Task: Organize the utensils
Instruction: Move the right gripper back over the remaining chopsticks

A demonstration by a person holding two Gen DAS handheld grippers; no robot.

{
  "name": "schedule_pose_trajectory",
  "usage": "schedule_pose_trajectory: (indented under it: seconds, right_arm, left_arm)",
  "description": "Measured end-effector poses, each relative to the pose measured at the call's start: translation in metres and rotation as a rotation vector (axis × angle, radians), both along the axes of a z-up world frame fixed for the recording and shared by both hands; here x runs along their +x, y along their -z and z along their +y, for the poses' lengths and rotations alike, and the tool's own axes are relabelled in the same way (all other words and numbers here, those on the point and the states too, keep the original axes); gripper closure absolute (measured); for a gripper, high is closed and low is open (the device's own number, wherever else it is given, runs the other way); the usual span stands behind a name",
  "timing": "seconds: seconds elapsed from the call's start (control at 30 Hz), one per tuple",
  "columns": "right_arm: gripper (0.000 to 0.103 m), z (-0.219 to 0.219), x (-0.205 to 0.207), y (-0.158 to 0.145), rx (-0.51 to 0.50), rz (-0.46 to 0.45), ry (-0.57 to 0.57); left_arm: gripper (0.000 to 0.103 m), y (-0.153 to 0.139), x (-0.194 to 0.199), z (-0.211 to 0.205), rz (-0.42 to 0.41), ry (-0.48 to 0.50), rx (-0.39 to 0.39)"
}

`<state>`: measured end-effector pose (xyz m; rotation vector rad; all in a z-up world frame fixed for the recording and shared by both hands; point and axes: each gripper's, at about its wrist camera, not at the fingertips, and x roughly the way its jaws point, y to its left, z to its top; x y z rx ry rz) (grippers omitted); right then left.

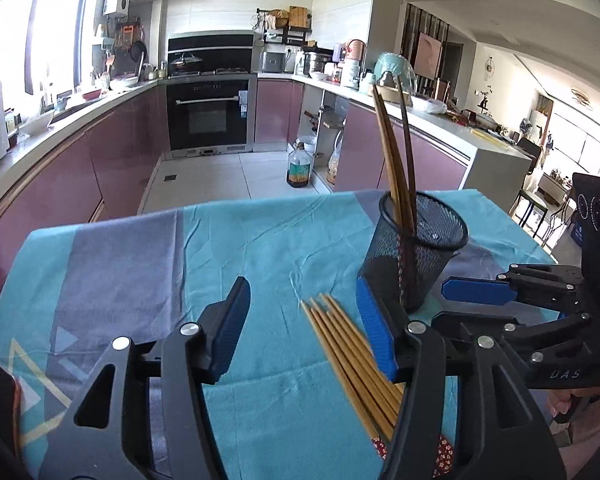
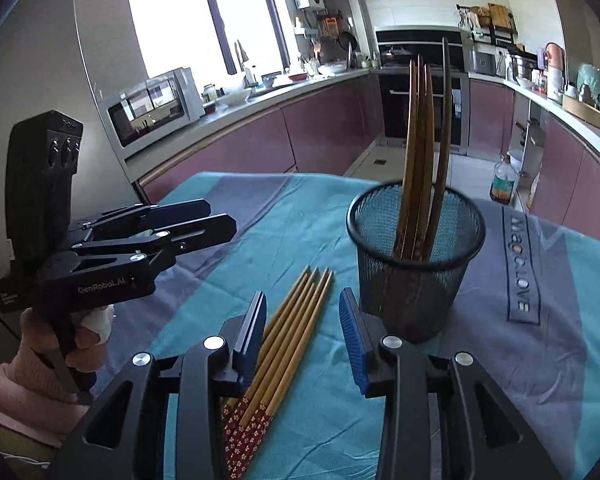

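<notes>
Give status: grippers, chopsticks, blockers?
Left gripper open, empty. Right gripper open, over loose chopsticks on cloth. Mesh holder upright, partly filled. Nothing blocking.

Tablecloth (image 2: 332, 412): teal with grey-lavender bands, navy lettering, pale triangle outlines. Loose chopsticks (image 2: 292, 320): tan-yellow shafts, dark red ends with small white flowers. Mesh holder (image 2: 414, 280): black wire. Chopsticks in holder (image 2: 418, 152): brown, one darker. Gripper pads (image 2: 350, 336): blue, ribbed; frames black. Kitchen cabinets (image 1: 112, 148): mauve. Oven (image 1: 208, 114): black.
</notes>
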<state>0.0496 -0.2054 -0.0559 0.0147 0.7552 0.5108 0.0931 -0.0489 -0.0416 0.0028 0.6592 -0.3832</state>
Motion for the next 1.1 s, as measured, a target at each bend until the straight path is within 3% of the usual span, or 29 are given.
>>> schedule_pose_trajectory:
  seconds: [0.37, 1.1]
  right_arm:
    - [0.068, 0.009, -0.003, 0.039, -0.042, 0.117, 0.032]
    - [0.068, 0.022, -0.004, 0.052, -0.109, 0.118, 0.051]
  left_arm:
    - [0.048, 0.050, -0.011, -0.009, 0.130, 0.019, 0.041]
    - [0.050, 0.085, -0.017, -0.034, 0.215, 0.062, 0.098]
